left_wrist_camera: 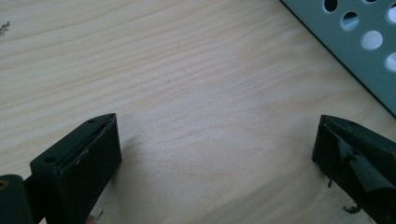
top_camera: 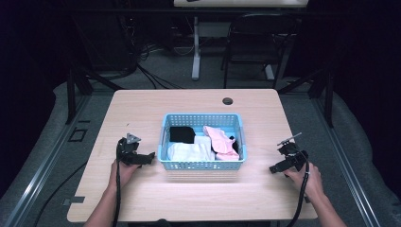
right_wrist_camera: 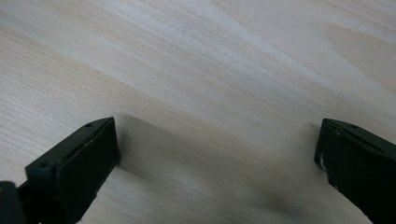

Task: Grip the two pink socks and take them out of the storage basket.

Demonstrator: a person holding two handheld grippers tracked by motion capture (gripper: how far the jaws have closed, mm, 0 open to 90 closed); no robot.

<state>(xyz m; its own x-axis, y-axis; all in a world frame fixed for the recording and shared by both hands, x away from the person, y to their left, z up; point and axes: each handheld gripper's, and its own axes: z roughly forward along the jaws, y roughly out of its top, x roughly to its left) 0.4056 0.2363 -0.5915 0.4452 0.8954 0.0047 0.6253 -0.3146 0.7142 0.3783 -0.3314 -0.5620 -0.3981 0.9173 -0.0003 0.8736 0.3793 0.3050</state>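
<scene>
Plainly, both pairs of jaws stand wide apart and hold nothing; in each gripper view only bare wood grain lies between them. The left gripper [top_camera: 150, 156] rests low on the tabletop [top_camera: 142, 109] just beside the basket's left wall, and in the left gripper view that perforated wall [left_wrist_camera: 355, 51] cuts across the upper right corner, so the basket lies ahead and to the right of those jaws. The right gripper [top_camera: 273, 169] sits on the other side of the basket, near its front right corner but with a clear strip of tabletop between; in the right gripper view [right_wrist_camera: 215, 154] only wood lies ahead of the jaws.

The blue basket [top_camera: 202, 164] stands at the middle of the tabletop, its long axis running side to side between the two hands. Inside it lie the clothes: a white piece [top_camera: 191, 151] toward the basket's front left, a black piece [top_camera: 182, 134] at its back left, and a pink piece [top_camera: 218, 139] on its right half, draped front to back.

Judging from this, the left gripper is the nearer one to the basket, and closest to the white piece just over the wall. Either pair of jaws would have to rise above the rim before reaching in, since the wall stands between them and the clothes.
</scene>
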